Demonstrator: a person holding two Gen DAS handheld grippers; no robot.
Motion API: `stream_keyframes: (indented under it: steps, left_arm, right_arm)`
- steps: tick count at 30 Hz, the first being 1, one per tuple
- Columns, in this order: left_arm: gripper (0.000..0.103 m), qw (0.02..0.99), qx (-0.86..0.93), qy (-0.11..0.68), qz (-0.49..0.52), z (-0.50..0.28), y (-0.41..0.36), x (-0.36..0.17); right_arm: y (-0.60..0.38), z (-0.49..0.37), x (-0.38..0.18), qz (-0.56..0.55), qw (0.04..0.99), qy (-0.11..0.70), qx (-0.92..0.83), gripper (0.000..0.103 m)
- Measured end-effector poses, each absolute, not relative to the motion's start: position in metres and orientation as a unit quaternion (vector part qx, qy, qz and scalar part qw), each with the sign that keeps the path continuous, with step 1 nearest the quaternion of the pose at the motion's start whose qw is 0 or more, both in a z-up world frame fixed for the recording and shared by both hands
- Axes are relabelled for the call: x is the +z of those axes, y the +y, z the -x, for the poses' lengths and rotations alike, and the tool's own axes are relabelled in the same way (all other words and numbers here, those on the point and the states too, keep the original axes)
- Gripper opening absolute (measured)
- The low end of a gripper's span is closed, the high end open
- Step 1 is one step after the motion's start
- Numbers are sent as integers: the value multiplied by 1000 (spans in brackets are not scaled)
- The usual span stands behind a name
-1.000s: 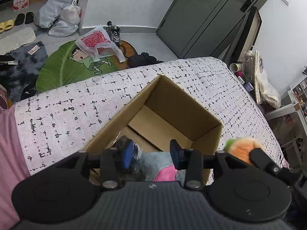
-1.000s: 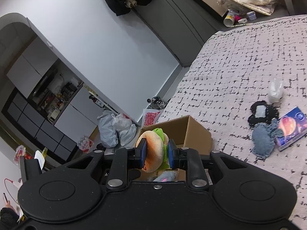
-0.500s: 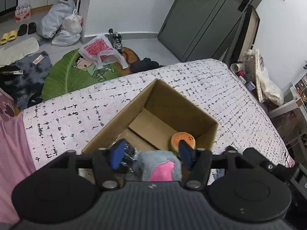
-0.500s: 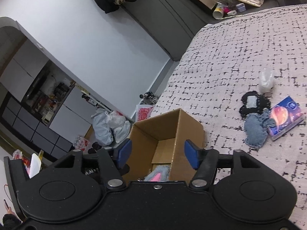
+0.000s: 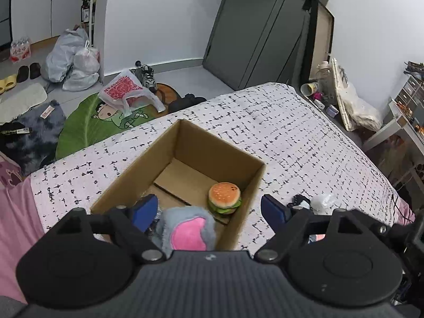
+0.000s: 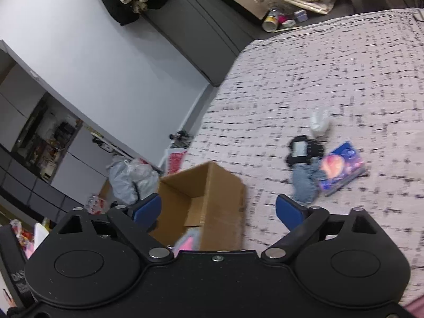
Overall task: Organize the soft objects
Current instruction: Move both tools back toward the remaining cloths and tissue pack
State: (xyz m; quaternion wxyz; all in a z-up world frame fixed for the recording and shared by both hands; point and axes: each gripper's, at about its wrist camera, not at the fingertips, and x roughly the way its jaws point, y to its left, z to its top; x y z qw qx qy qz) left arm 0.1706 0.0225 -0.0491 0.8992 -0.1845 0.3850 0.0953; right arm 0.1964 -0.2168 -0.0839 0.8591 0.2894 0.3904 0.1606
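On the patterned bedspread (image 5: 291, 132) stands an open cardboard box (image 5: 137, 175), and both cameras look at it from above. At its left side, in the left wrist view, the left gripper (image 5: 209, 210) hangs over the near end of the box with its blue pads spread wide and nothing between them. Under it, inside the box at the near wall, lies a grey plush toy (image 5: 185, 228) with a pink inner part. A little more to the right, the burger plush (image 5: 224, 197) sits upright on the box floor, close to the right wall. Beyond that wall, on the bedspread, I see a black item (image 5: 298, 201) and a white crumpled piece (image 5: 322, 202). In the right wrist view, the right gripper (image 6: 218, 210) is also opened wide and holds nothing; it hangs above the box edge. To the right on the bedspread lie a bluish cloth (image 6: 304, 182), touching the black item, and a blue packet (image 6: 340, 168) beside them.
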Motion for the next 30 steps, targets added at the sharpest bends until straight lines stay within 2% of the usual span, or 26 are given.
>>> stream_keyframes:
  steps: [30]
  left_arm:
    - [84,901,70,403,146,-189,-57,-49]
  right_arm:
    - [-307,-195,-80,-319,860,381,118,98]
